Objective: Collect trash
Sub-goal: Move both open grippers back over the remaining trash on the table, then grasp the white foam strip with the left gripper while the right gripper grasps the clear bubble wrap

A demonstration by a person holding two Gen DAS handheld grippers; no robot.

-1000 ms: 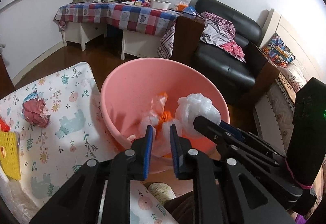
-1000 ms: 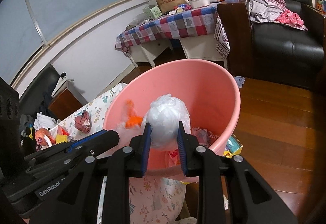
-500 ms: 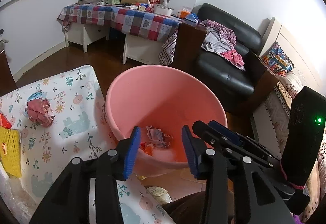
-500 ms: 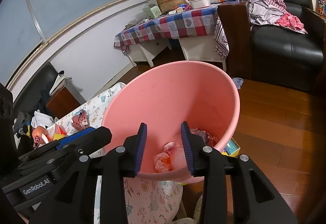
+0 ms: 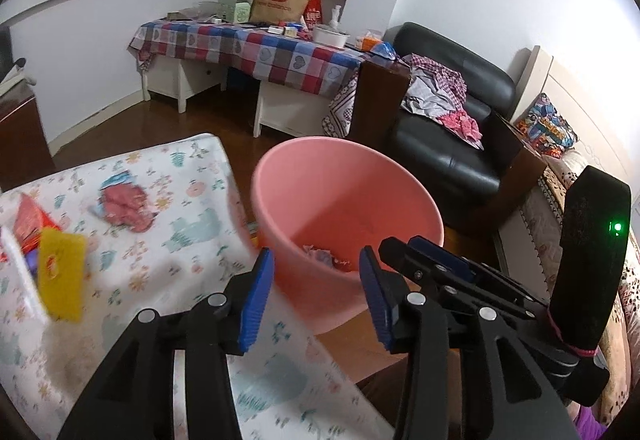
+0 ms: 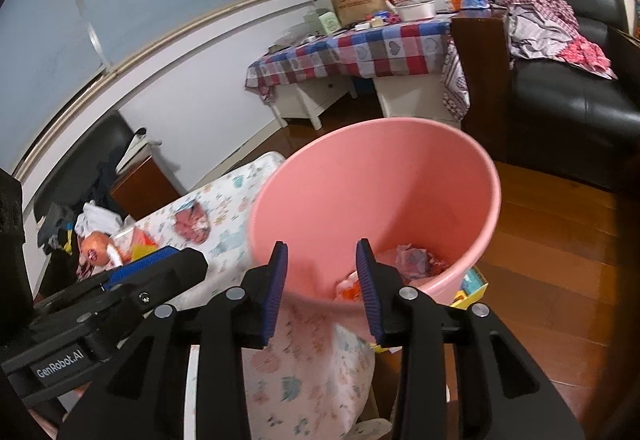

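Two grippers, left gripper (image 5: pixel 316 294) and right gripper (image 6: pixel 322 286), both spread wide and holding nothing. Just beyond their tips, pink bucket (image 6: pixel 440 176) with crumpled trash (image 6: pixel 412 260) at its bottom. On floral-cloth table (image 5: pixel 192 232) left of bucket: red crumpled wrapper (image 5: pixel 126 206), yellow card (image 5: pixel 62 274), well apart from left gripper.

Pink bin (image 5: pixel 344 200) mouth open; trash (image 5: pixel 320 254) low inside.
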